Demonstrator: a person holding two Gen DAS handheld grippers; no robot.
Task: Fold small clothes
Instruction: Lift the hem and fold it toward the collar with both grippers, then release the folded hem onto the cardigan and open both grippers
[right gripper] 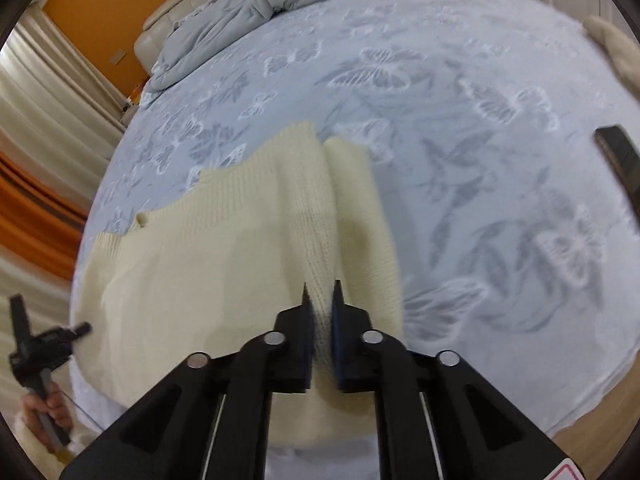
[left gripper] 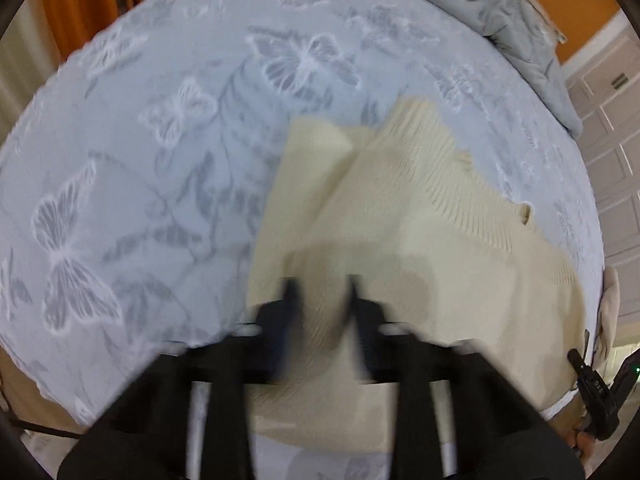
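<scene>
Black fingers of the right gripper [right gripper: 320, 300] sit closest in the right wrist view, pinched on a raised ridge of the cream knit sweater [right gripper: 224, 248], the fabric bunched in the narrow gap between them. From that ridge the sweater spreads away to the gripper's left and ahead of it, lying on the pale blue butterfly-print bedspread [right gripper: 480, 160]. In the left wrist view the left gripper [left gripper: 320, 292] is blurred; its fingers stand a little apart with sweater fabric [left gripper: 440, 220] rising between them, and I cannot tell whether they clamp it. Far ahead of both tools a rumpled grey-blue duvet [right gripper: 256, 4] lies at the head of the bed, against an orange wall [right gripper: 88, 16].
</scene>
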